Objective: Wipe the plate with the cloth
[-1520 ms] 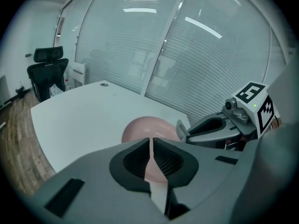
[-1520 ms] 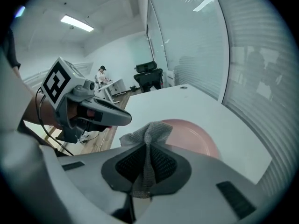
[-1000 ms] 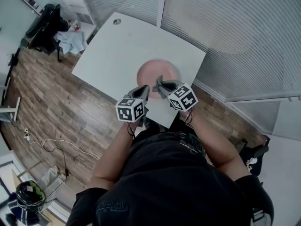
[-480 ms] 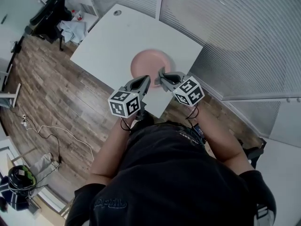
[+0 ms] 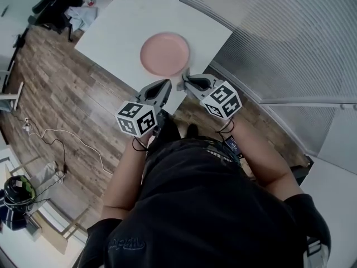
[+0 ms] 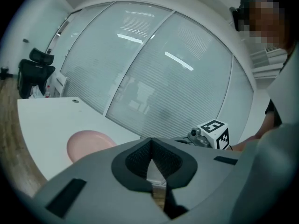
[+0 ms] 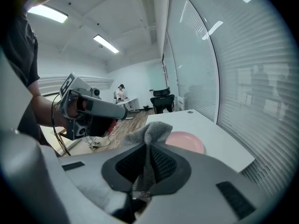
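On the white desk (image 5: 125, 32) lay a round pink plate (image 5: 164, 53); our right gripper (image 7: 147, 146) clamped knitted grey cloth (image 7: 155, 131) in its jaws, while our left gripper (image 6: 151, 147) kept its jaws together.

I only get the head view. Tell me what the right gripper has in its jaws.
Observer: The right gripper is shut on a grey cloth; a fold sticks out past the tips.
Operator: Now check the left one.
Observer: The left gripper has its jaws together, nothing between them.
Operator: Say whether the cloth touches the plate.
Observer: No. The plate lies ahead on the table, apart from the cloth.
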Action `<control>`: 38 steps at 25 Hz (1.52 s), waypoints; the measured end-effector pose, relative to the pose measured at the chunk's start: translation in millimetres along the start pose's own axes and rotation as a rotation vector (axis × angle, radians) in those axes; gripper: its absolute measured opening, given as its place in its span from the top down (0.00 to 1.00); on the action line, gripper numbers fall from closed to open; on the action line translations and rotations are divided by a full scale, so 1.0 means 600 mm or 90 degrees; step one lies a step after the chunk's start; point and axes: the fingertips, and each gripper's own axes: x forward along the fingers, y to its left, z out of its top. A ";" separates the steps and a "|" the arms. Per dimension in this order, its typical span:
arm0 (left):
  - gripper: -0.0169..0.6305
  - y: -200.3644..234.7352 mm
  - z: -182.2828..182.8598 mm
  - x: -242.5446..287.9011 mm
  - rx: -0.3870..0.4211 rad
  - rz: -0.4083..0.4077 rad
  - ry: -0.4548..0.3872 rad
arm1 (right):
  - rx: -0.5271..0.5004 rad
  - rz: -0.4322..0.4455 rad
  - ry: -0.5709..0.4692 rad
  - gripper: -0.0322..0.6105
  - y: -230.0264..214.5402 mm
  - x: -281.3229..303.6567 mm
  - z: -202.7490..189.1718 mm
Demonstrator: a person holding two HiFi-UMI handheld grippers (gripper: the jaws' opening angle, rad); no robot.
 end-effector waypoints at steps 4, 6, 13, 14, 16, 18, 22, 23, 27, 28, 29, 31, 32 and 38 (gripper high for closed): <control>0.95 -0.042 -0.017 -0.017 0.017 -0.005 -0.001 | -0.002 0.003 -0.015 0.89 0.024 -0.031 -0.013; 0.95 -0.064 -0.027 -0.023 0.017 -0.029 0.003 | -0.004 0.004 -0.016 0.89 0.035 -0.042 -0.020; 0.95 -0.101 -0.044 -0.079 0.047 -0.074 -0.005 | -0.048 -0.011 -0.004 0.89 0.083 -0.053 -0.028; 0.95 -0.100 -0.043 -0.090 0.048 -0.071 -0.011 | -0.055 -0.012 -0.007 0.89 0.093 -0.053 -0.025; 0.95 -0.102 -0.038 -0.109 0.054 -0.067 -0.024 | -0.056 -0.014 -0.014 0.89 0.110 -0.053 -0.019; 0.95 -0.104 -0.036 -0.125 0.065 -0.066 -0.030 | -0.050 -0.020 -0.023 0.89 0.122 -0.052 -0.015; 0.95 -0.103 -0.045 -0.162 0.088 -0.066 -0.023 | -0.028 -0.034 -0.043 0.89 0.156 -0.046 -0.007; 0.95 -0.102 -0.047 -0.175 0.094 -0.067 -0.024 | -0.027 -0.036 -0.047 0.89 0.170 -0.044 -0.002; 0.95 -0.084 -0.062 -0.229 0.073 -0.048 -0.017 | -0.011 -0.041 -0.068 0.89 0.231 -0.036 0.020; 0.95 -0.076 -0.065 -0.239 0.059 -0.036 -0.015 | 0.000 -0.042 -0.075 0.89 0.244 -0.036 0.023; 0.95 -0.070 -0.068 -0.248 0.049 -0.029 -0.016 | 0.010 -0.043 -0.082 0.89 0.257 -0.037 0.024; 0.95 -0.071 -0.073 -0.268 0.048 -0.034 -0.021 | 0.018 -0.050 -0.089 0.89 0.283 -0.041 0.025; 0.95 -0.075 -0.076 -0.279 0.053 -0.040 -0.022 | 0.018 -0.054 -0.092 0.89 0.297 -0.042 0.025; 0.95 -0.093 -0.095 -0.331 0.074 -0.071 -0.021 | 0.022 -0.084 -0.115 0.89 0.362 -0.056 0.027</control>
